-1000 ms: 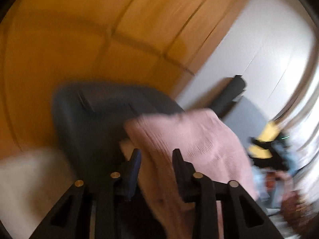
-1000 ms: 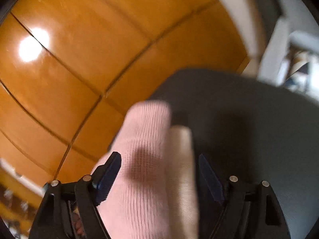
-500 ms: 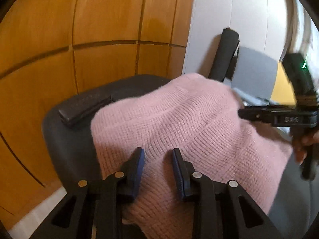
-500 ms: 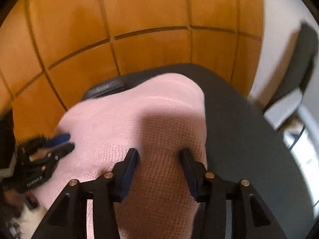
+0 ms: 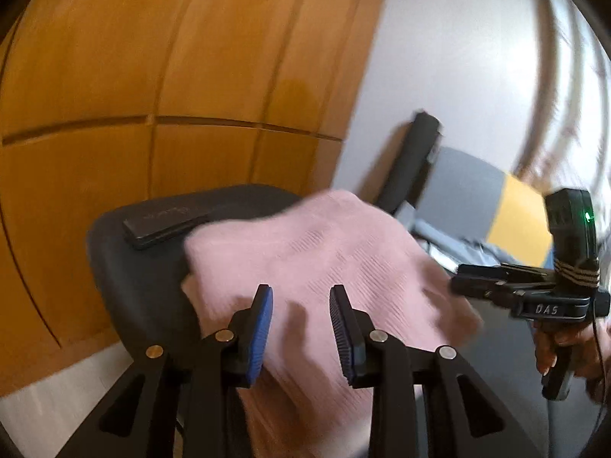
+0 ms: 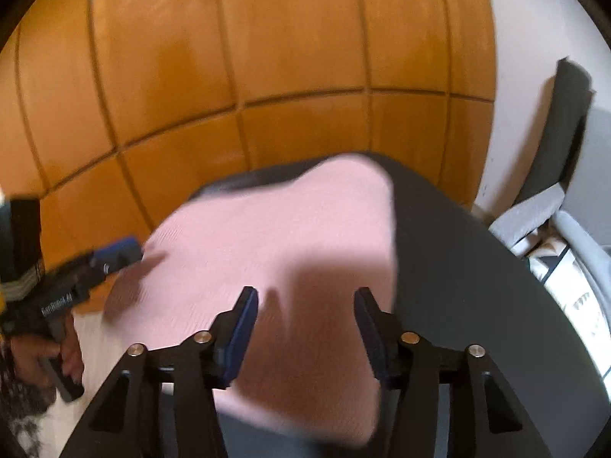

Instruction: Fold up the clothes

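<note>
A folded pink knit garment (image 5: 324,263) lies on a dark grey round table (image 5: 126,267); it also shows in the right wrist view (image 6: 267,252) on the same table (image 6: 477,286). My left gripper (image 5: 301,297) hovers over the garment's near part, jaws apart, nothing between them. My right gripper (image 6: 305,301) hovers over the garment's near edge, jaws wide apart and empty. Each gripper shows in the other's view: the right one (image 5: 458,286) at the garment's right side, the left one (image 6: 122,252) at its left side.
A dark flat remote-like object (image 5: 164,221) lies on the table behind the garment. An orange wood-panelled wall (image 5: 152,76) stands close behind. A dark chair (image 5: 412,160) and grey seat stand by the white wall at right.
Both grippers have pulled back a little from the garment. The right gripper's jaws have opened wider. The garment lies flat on the table.
</note>
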Available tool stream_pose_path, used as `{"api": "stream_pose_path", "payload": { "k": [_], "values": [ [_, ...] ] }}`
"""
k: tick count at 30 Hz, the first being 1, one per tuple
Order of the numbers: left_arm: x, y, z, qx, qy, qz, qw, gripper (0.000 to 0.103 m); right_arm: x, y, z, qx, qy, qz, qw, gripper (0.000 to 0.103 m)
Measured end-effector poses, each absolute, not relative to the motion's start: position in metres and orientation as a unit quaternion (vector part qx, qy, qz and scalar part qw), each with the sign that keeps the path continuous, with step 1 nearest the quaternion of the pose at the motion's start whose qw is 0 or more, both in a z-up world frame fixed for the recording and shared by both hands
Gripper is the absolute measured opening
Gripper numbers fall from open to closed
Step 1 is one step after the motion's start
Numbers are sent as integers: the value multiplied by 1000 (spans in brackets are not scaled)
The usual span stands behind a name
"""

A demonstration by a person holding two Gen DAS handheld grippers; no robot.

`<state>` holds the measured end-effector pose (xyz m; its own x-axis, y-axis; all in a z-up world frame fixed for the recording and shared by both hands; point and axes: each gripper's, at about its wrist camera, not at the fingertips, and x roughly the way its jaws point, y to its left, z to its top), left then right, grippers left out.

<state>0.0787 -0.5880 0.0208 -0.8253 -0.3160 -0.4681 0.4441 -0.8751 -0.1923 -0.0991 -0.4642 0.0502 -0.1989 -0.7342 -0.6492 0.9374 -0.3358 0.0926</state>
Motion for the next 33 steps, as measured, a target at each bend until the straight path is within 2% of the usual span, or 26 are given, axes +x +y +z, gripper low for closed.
{"api": "stream_pose_path", "payload": {
  "k": [5,8,9,11,19,33],
  "values": [
    [70,-582,-13,281,160,-922,211,31,-98,-458,8,336,213,-775,492,49],
    [76,-575,-5,284,171,-916,226,31,-95,-438,20,347,159,-781,494,51],
    [78,-572,-2,281,175,-915,230,36,-93,-431,26,349,139,-783,496,54],
    [81,-565,3,280,189,-907,250,37,-84,-418,36,351,112,-787,494,63],
    [111,-520,10,334,253,-858,296,38,-17,-372,48,373,132,-801,449,71],
    [132,-463,53,337,168,-862,340,38,24,-341,54,379,130,-810,428,75]
  ]
}}
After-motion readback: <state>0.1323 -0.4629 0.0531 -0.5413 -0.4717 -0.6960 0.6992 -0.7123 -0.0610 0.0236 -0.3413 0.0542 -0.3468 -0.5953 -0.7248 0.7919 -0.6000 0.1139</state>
